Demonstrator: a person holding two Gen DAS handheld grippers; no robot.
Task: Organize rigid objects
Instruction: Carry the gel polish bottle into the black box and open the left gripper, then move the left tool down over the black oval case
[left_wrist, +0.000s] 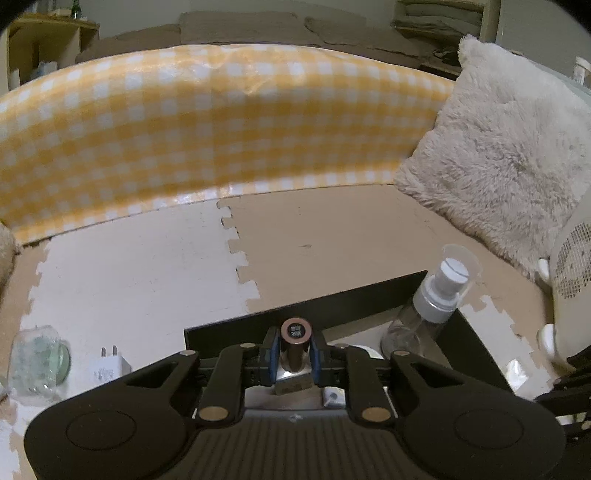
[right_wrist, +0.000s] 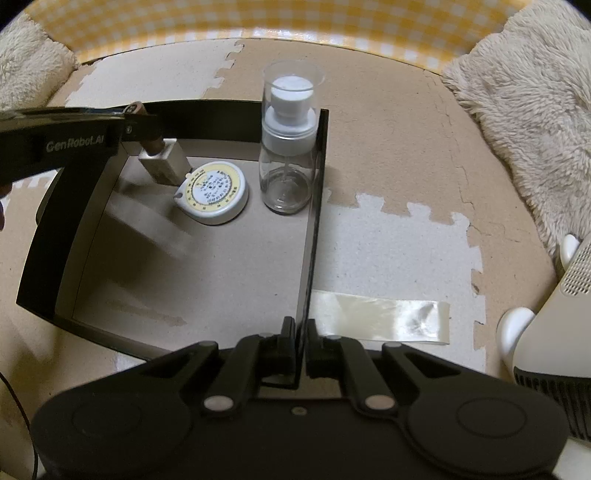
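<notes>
Risk: the lipstick tube (left_wrist: 294, 345) may be tipped or dropped onto the tape measure (right_wrist: 214, 196) if it is released tilted; in the right wrist view its square base is seen slanted above the tray floor.
Second risk: the spray bottle (right_wrist: 286, 147), tall and narrow in the tray's far right corner, may be toppled if the tray is jolted.
Lipstick tube: a copper-brown cap with a round label on its end and a pale gold square base.
Left claw (left_wrist: 294, 356): closed on the lipstick tube, inside the tray's far left corner.
Right claw (right_wrist: 297, 341): clamped on the near end of the right wall of the black tray (right_wrist: 310, 236).
Outside the tray: a white charger plug (left_wrist: 108, 369) and a small glass jar (left_wrist: 37, 360) are seen to its left on the foam floor mat (left_wrist: 140, 258).
</notes>
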